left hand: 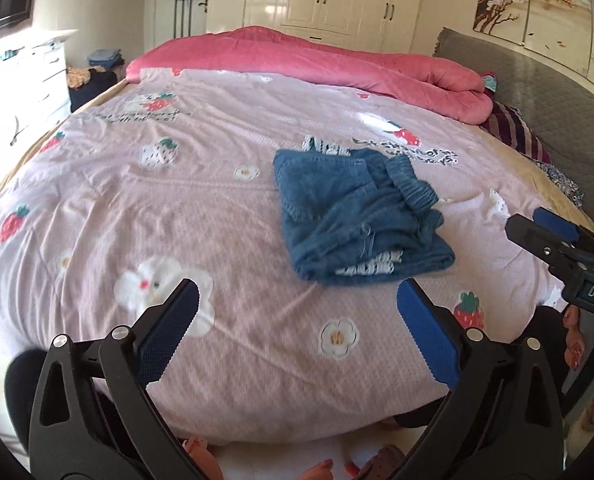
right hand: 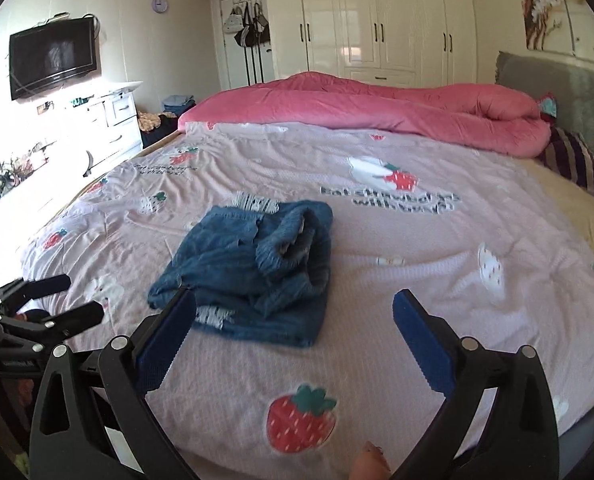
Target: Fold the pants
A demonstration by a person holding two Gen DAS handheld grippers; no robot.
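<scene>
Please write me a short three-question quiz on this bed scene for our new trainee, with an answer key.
1. True or false: the left gripper is clamped on the blue pants.
2. What lies bunched along the far side of the bed?
A. a pink blanket
B. a green towel
C. a white coat
3. Fill in: the pants lie in a folded bundle on the ____-printed pink sheet.

Key: 1 false, both it and the right gripper stand open and empty; 2 A, the pink blanket; 3 strawberry.
</scene>
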